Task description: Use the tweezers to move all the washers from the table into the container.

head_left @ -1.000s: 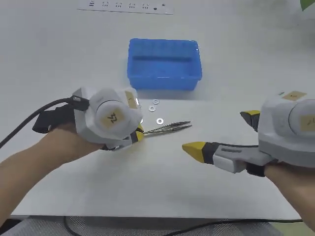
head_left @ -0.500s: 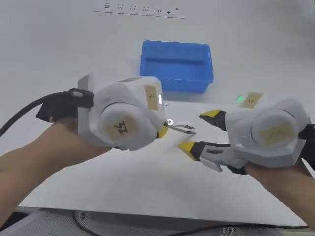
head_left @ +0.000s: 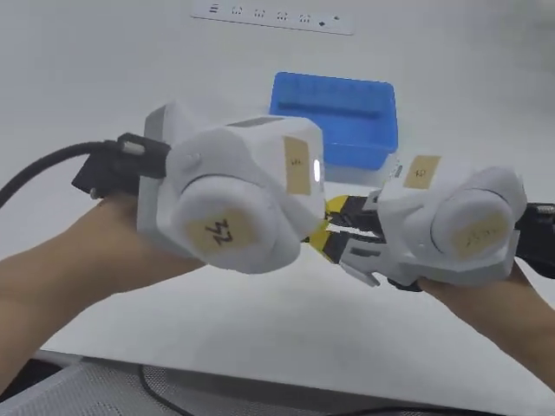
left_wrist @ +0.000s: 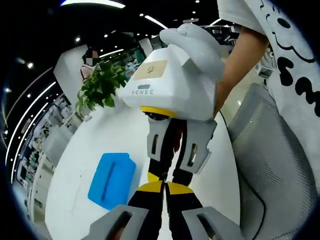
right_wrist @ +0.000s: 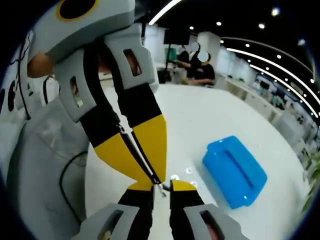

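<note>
Both grippers meet nose to nose above the white table [head_left: 113, 95]. My left gripper [left_wrist: 165, 189] is shut on the thin metal tweezers [right_wrist: 137, 152], which run between its yellow fingertips [right_wrist: 117, 152] in the right gripper view. My right gripper [right_wrist: 161, 189] has its jaws drawn in on the tweezers' free end. In the head view the left gripper [head_left: 319, 234] and the right gripper [head_left: 336, 227] touch at the tips. Two small washers [right_wrist: 174, 177] lie on the table near the blue container [head_left: 334, 117], which also shows in the gripper views [left_wrist: 111, 180] [right_wrist: 234, 172].
A white power strip [head_left: 271, 17] lies at the far edge of the table. A black cable [head_left: 52, 169] trails from the left gripper. A mesh chair [left_wrist: 270, 165] stands by the table's near side, and a potted plant [left_wrist: 100, 85] beyond it.
The left gripper has lifted the tweezers off the table. The right gripper has come in from the right, and its jaws have narrowed onto the tweezers' end. The head camera has shifted.
</note>
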The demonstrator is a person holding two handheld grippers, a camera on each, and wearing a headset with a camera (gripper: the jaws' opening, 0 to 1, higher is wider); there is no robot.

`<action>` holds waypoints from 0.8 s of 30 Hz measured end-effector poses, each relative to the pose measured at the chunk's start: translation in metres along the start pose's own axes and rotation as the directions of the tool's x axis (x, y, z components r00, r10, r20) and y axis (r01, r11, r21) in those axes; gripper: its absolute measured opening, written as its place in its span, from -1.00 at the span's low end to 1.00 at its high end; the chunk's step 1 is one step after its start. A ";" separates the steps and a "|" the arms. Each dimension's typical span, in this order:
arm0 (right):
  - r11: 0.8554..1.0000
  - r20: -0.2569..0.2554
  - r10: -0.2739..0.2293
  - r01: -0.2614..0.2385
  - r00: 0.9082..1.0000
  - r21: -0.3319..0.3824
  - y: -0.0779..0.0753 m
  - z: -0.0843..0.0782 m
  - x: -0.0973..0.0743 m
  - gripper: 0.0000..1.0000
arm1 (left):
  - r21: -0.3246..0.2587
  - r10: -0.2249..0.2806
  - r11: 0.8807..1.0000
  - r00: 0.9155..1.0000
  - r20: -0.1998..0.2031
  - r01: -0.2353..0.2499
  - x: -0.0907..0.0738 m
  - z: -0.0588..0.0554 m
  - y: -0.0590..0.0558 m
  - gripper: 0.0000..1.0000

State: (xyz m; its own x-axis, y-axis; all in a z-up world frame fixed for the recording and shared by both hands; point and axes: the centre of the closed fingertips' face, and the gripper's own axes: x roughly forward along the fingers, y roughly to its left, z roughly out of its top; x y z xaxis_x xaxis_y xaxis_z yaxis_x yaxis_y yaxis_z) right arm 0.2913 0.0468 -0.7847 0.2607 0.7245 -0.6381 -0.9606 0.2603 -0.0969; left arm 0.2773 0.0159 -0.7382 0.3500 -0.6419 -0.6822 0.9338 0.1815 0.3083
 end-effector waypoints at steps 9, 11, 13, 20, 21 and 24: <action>1.000 0.030 0.007 -0.007 1.000 0.004 -0.008 0.017 0.009 -0.93 | -0.168 0.199 0.966 0.980 0.003 -0.195 -0.018 -0.012 0.022 -0.93; 1.000 0.026 0.005 -0.005 1.000 0.008 -0.011 0.017 0.014 -0.93 | -0.276 0.253 0.930 0.967 0.000 -0.243 -0.025 -0.020 0.027 -0.67; 1.000 0.025 0.003 -0.003 1.000 0.016 -0.014 0.017 0.017 -0.94 | -0.388 0.307 0.874 0.951 -0.025 -0.293 -0.035 -0.036 0.030 -0.44; 0.996 0.065 -0.004 -0.002 0.998 0.094 -0.025 0.025 0.026 -0.94 | -0.588 0.424 0.694 0.896 -0.133 -0.416 -0.071 -0.081 0.021 0.14; 0.994 0.075 0.000 -0.008 0.997 0.111 -0.026 0.027 0.026 -0.94 | -0.613 0.440 0.660 0.885 -0.154 -0.434 -0.077 -0.088 0.019 0.21; 0.990 0.091 0.001 -0.013 0.996 0.142 -0.030 0.030 0.028 -0.94 | -0.658 0.458 0.595 0.868 -0.193 -0.461 -0.090 -0.100 0.012 0.41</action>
State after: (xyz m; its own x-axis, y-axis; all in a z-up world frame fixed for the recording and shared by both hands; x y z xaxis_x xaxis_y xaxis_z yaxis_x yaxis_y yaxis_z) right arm 0.3307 0.0784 -0.7771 0.2678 0.7795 -0.5663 -0.9408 0.3384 0.0208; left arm 0.2648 0.1506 -0.7393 0.7459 -0.3298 -0.5787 0.4433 0.8942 0.0618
